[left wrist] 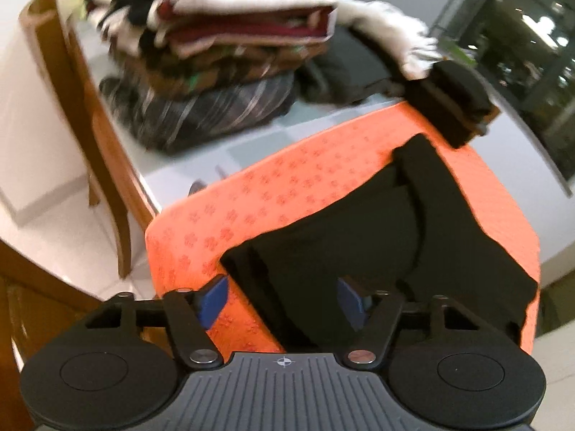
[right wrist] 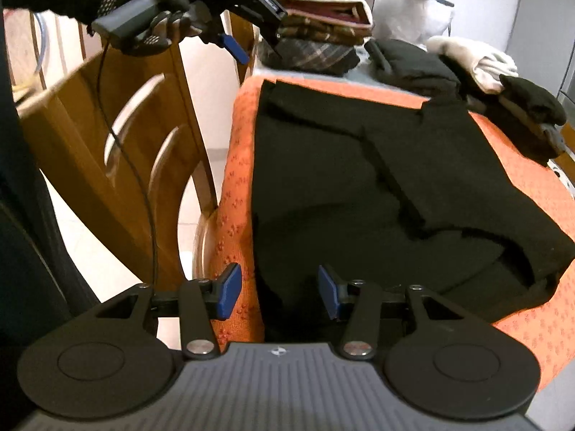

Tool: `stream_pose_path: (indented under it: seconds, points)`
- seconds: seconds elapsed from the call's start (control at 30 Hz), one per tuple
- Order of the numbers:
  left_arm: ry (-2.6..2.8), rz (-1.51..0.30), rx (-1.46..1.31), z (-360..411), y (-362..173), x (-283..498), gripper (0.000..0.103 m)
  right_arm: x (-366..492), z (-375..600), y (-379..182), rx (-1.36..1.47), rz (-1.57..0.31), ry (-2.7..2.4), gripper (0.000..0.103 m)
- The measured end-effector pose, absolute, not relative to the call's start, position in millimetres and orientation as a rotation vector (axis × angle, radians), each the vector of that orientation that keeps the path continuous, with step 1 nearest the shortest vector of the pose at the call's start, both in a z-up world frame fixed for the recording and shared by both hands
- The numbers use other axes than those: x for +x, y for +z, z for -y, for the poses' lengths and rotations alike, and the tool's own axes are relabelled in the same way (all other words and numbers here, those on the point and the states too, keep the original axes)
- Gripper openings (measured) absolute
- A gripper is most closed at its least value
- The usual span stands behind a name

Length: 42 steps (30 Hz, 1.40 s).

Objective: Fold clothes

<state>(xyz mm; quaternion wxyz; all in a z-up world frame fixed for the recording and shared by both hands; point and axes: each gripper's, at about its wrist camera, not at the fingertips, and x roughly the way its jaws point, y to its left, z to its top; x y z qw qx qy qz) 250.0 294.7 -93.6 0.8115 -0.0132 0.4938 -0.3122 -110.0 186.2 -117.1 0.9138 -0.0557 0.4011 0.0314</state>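
On orange mat (right wrist: 532, 327): black garment (right wrist: 359, 186); wooden chair (right wrist: 118, 136) beside; both grippers agape, empty.

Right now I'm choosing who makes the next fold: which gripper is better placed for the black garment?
Right, probably: the right gripper sits open at the black garment's near edge; the left gripper is raised near the chair.

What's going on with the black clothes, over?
Both hand-held grippers open, left, right, holding nothing. Black garment partly folded on orange mat. Folded stack behind, not blocking.
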Motion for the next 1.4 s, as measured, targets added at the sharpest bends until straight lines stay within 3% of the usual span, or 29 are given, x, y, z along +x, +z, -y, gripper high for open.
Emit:
stream_pose_path:
  seconds: [0.17, 0.5, 0.6, 0.63, 0.67, 1.07, 1.4]
  points:
    - [-0.634, -1.007, 0.086, -280.0, -110.4, 254.4, 0.066, -106.5, -187.1, -125.1, -0.086, -0.841, 0.002, 0.042]
    - [-0.659, -0.945, 0.220, -265.6, -131.0, 269.0, 0.066, -106.6, -187.6, -130.1, -0.046, -0.827, -0.063, 0.042]
    - [-0.682, -0.914, 0.230, -265.2, -131.9, 267.1, 0.047, -105.6, -186.1, -130.1, -0.037, -0.825, -0.074, 0.036]
    - [-0.699, -0.908, 0.227, -265.7, -130.4, 266.8, 0.027, -104.7, -185.1, -129.4, -0.031, -0.825, -0.077, 0.030]
    - [-0.710, -0.908, 0.214, -265.9, -128.2, 266.6, 0.016, -103.9, -184.1, -128.4, -0.024, -0.824, -0.079, 0.018]
    - [-0.740, -0.814, 0.123, -252.4, -73.4, 260.7, 0.013, -103.2, -163.0, -87.1, -0.016, -0.780, -0.135, 0.009]
    - [-0.710, -0.779, 0.152, -162.0, -30.4, 264.3, 0.013, -97.4, -57.3, -45.0, 0.148, -0.713, -0.185, 0.008]
